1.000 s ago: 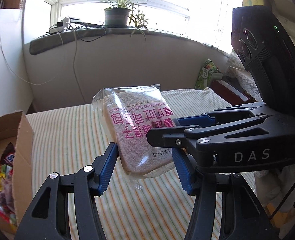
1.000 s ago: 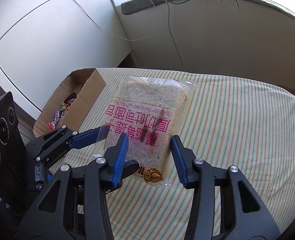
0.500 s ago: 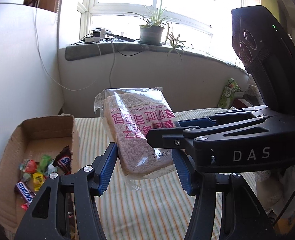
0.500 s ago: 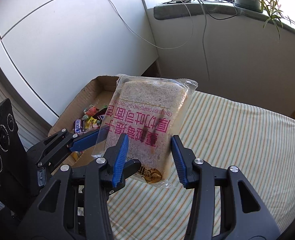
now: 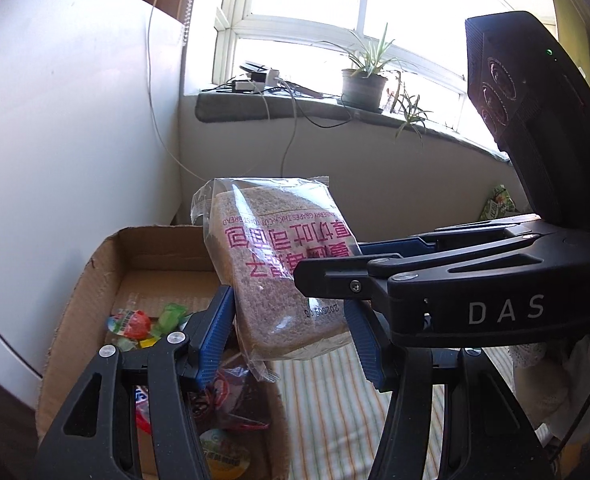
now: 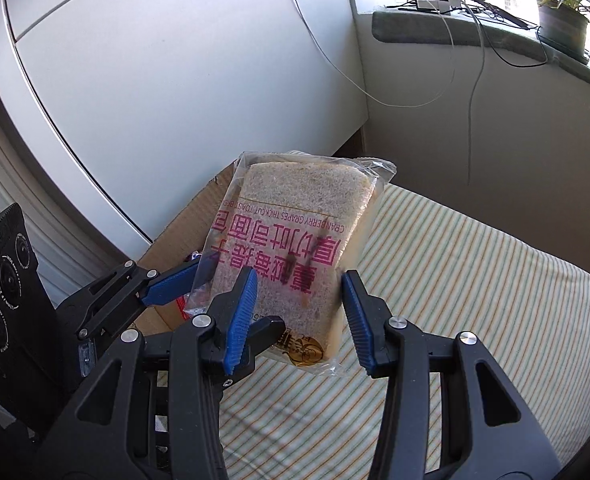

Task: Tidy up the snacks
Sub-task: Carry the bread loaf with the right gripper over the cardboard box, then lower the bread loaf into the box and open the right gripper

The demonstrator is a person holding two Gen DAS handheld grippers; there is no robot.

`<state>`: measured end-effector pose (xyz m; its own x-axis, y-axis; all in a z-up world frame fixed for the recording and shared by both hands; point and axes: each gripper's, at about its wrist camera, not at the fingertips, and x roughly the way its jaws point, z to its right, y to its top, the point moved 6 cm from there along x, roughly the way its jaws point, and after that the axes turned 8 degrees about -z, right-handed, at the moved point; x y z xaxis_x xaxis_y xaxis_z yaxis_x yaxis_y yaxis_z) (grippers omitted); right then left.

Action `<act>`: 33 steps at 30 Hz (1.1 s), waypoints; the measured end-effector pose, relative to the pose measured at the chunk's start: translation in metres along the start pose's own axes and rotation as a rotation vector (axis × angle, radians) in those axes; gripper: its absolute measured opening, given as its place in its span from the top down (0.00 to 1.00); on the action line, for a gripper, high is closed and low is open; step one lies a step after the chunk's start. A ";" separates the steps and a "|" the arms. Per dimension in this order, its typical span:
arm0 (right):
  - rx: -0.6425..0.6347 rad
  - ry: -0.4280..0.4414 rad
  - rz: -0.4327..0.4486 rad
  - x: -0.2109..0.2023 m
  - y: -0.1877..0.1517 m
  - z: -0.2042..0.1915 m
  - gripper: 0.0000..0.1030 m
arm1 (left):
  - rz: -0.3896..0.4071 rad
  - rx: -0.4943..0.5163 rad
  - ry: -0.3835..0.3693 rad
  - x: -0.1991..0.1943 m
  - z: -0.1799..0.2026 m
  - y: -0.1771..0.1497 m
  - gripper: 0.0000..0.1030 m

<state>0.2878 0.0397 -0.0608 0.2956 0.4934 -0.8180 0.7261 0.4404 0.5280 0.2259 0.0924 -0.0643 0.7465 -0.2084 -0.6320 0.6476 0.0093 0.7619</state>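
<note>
A clear packet of sliced toast bread [image 5: 279,264] with pink lettering hangs in the air, upside down. My left gripper [image 5: 289,320] is shut on its lower part, a blue pad against each side. My right gripper [image 5: 331,262] reaches in from the right and is also shut on it. Seen from the right wrist, the bread packet [image 6: 295,232] sits between the right gripper's [image 6: 299,284] pads, and the left gripper's fingers [image 6: 171,284] come in from the left. An open cardboard box [image 5: 107,264] holding several wrapped sweets [image 5: 131,322] lies below and behind the packet.
The box [image 6: 183,232] rests at the left end of a striped cloth surface [image 6: 475,280], against a white cabinet [image 6: 175,80]. A windowsill with a potted plant [image 5: 363,88] and cables runs behind. A green packet [image 5: 497,204] lies at far right.
Both grippers have carried the bread packet leftward across the striped cloth. The cardboard box, earlier at the left edge, now lies right under and behind the packet.
</note>
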 end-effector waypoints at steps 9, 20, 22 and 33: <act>-0.043 0.038 -0.018 0.025 0.019 -0.030 0.55 | 0.013 -0.049 0.054 -0.009 -0.036 -0.005 0.46; -0.057 0.072 -0.052 0.056 0.031 -0.044 0.55 | -0.003 -0.080 0.102 -0.005 -0.065 -0.012 0.46; -0.059 0.077 -0.062 0.058 0.029 -0.046 0.55 | -0.011 -0.084 0.108 -0.002 -0.068 -0.013 0.46; -0.045 0.078 -0.086 0.070 0.032 -0.051 0.55 | -0.040 -0.081 0.127 0.009 -0.070 -0.014 0.46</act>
<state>0.2998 0.1262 -0.0893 0.1824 0.5085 -0.8415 0.7174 0.5164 0.4675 0.2342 0.1590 -0.0910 0.7299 -0.0848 -0.6783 0.6835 0.0832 0.7252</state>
